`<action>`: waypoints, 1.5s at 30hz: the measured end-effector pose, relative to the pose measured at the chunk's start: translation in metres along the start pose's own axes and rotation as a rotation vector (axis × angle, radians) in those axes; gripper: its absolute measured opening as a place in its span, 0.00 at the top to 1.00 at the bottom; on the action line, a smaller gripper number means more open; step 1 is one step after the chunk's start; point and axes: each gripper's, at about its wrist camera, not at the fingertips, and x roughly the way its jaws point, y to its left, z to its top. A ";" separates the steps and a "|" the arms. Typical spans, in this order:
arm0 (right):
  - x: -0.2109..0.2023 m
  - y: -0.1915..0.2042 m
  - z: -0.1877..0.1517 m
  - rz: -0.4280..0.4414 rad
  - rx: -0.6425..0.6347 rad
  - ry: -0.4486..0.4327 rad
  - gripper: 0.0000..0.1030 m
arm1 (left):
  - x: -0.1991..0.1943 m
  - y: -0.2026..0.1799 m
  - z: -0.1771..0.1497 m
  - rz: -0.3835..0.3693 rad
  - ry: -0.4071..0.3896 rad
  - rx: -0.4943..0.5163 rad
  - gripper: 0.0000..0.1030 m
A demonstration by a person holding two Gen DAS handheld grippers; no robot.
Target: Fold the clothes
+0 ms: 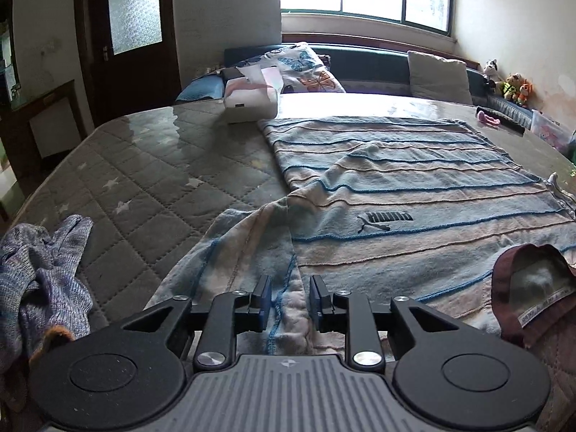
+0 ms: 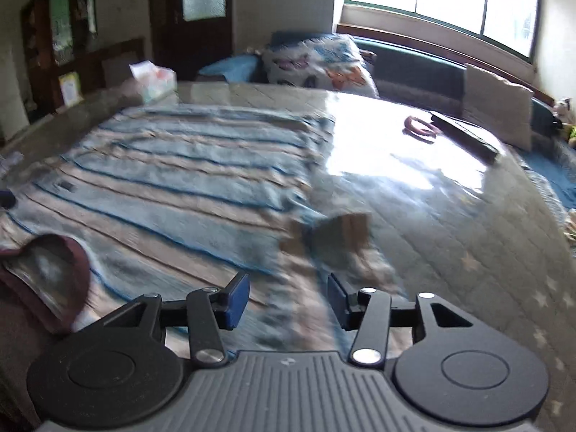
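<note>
The striped shirt [image 1: 396, 194] lies spread on the quilted bed [image 1: 151, 187], collar [image 1: 532, 288] nearest the person, with its left sleeve [image 1: 252, 252] folded across toward the body. The left gripper [image 1: 289, 300] hovers over that sleeve's edge, jaws apart, the cloth showing between the pads but not pinched. The right gripper [image 2: 288, 298] stands over the shirt's other side, jaws also apart and gripping nothing. To my eye the sleeves are being laid in, so the thing to do well is to let each sleeve settle flat and straight along the body, smoothing the ridge near the logo [image 1: 385, 220] before the next fold. The left view alone shows a crumpled purple garment [image 1: 43, 270] waiting at the bed's edge and a white box [image 1: 248, 104] beyond the hem. The right view, blurred, alone shows the shirt's right sleeve [image 2: 342, 237], bunched and not yet tidy, and the bare stretch of mattress beyond it.
</note>
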 end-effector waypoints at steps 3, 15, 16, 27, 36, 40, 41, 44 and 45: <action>0.001 0.022 0.003 0.065 -0.054 -0.011 0.52 | -0.001 -0.001 0.000 0.009 0.003 0.002 0.74; 0.005 0.112 -0.011 0.237 -0.366 0.027 0.46 | -0.018 -0.054 0.004 -0.131 -0.039 0.153 0.74; 0.001 0.116 -0.014 0.236 -0.397 0.022 0.46 | -0.016 -0.060 0.006 -0.144 -0.040 0.166 0.74; 0.003 0.134 0.005 0.213 -0.429 -0.069 0.39 | -0.003 -0.106 -0.007 -0.211 -0.044 0.361 0.75; 0.030 0.154 0.008 0.234 -0.464 -0.048 0.38 | -0.017 -0.091 -0.015 -0.254 -0.020 0.405 0.75; 0.016 0.162 -0.007 0.284 -0.536 -0.063 0.38 | -0.019 -0.089 -0.007 -0.258 -0.022 0.376 0.74; 0.014 0.163 -0.009 0.283 -0.541 -0.064 0.38 | -0.018 -0.090 -0.003 -0.255 -0.028 0.365 0.74; 0.008 0.160 -0.013 0.284 -0.540 -0.065 0.38 | -0.010 -0.100 0.008 -0.257 -0.042 0.333 0.74; 0.006 0.157 -0.012 0.305 -0.514 -0.057 0.37 | -0.006 -0.105 0.012 -0.261 -0.046 0.323 0.74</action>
